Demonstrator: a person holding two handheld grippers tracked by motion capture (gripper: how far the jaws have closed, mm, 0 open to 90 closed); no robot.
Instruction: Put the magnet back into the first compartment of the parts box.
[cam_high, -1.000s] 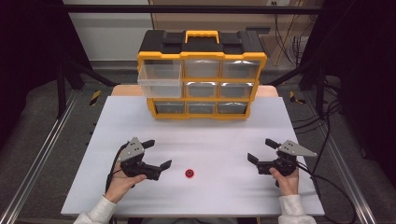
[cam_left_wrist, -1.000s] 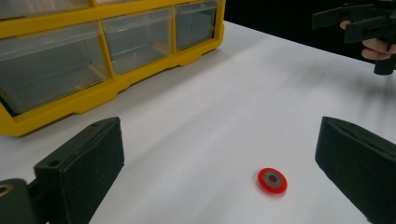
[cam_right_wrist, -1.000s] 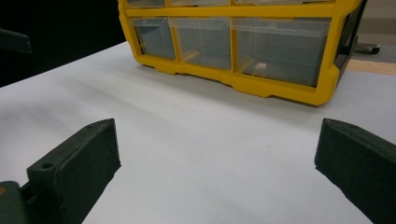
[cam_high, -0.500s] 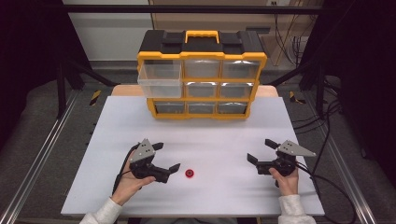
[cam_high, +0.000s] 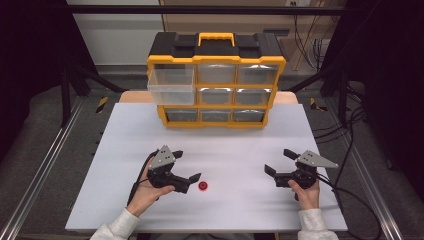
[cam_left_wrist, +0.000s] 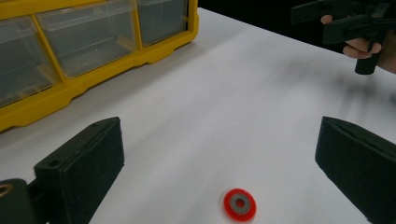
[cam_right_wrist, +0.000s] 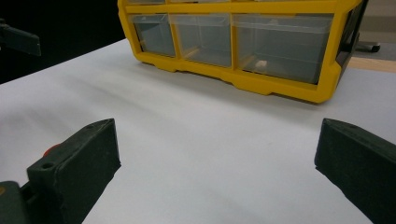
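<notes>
A small red ring with a grey centre (cam_high: 202, 186) lies flat on the white table (cam_high: 230, 145), near its front. My left gripper (cam_high: 187, 166) is open just left of the ring, its nearer jaw tip almost beside it. In the left gripper view the ring (cam_left_wrist: 239, 204) lies low between the two wide-apart jaws of the left gripper (cam_left_wrist: 219, 140), touching neither. My right gripper (cam_high: 277, 161) is open at the front right, well apart from the ring, with nothing between its jaws (cam_right_wrist: 217, 140). It shows again as the other gripper (cam_left_wrist: 345, 23) far off.
A yellow and black drawer organizer (cam_high: 216, 80) stands at the back of the table, with clear drawers. Its top-left drawer (cam_high: 171, 85) is pulled out. In the right gripper view the organizer (cam_right_wrist: 243, 42) lies straight ahead. Cables trail off the table's right side.
My left gripper has moved right toward the red ring, which now lies just off its jaw tip. The right gripper and the ring have stayed put.
</notes>
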